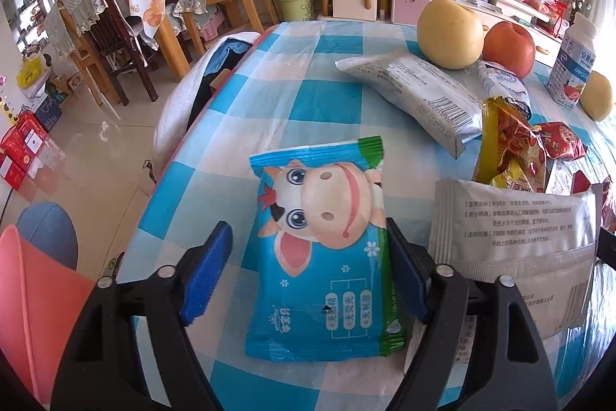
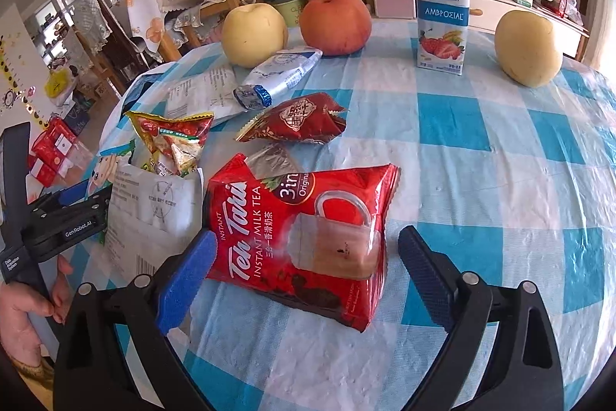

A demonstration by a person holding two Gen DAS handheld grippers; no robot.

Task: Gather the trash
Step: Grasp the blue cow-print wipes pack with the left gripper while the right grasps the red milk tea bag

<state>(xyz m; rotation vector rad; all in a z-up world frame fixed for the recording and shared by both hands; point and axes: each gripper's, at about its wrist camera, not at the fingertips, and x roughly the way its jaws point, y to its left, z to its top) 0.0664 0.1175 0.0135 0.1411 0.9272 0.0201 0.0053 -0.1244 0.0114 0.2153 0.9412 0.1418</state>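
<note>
A blue wipes packet [image 1: 323, 257] with a cartoon cow lies flat on the blue-checked tablecloth [image 1: 269, 72]. My left gripper [image 1: 306, 226] straddles it, open: the right pad [image 1: 404, 276] sits at its green edge and the left pad [image 1: 208, 272] stands clear. A red instant milk tea packet [image 2: 304, 237] lies between the open fingers of my right gripper [image 2: 308, 235]; the left pad is close to its edge, the right pad apart. Between the two lie a white sachet [image 1: 512, 241], a red-yellow snack wrapper [image 2: 173, 137] and a dark red wrapper [image 2: 296, 120].
Two yellow pears [image 2: 254, 33] [image 2: 527, 49], a red apple [image 2: 335, 26] and a yogurt bottle [image 2: 442, 2] stand at the table's far side. A long white packet [image 1: 415, 91] lies near them. A pink bin [image 1: 34, 295] stands below the table's left edge, with chairs beyond.
</note>
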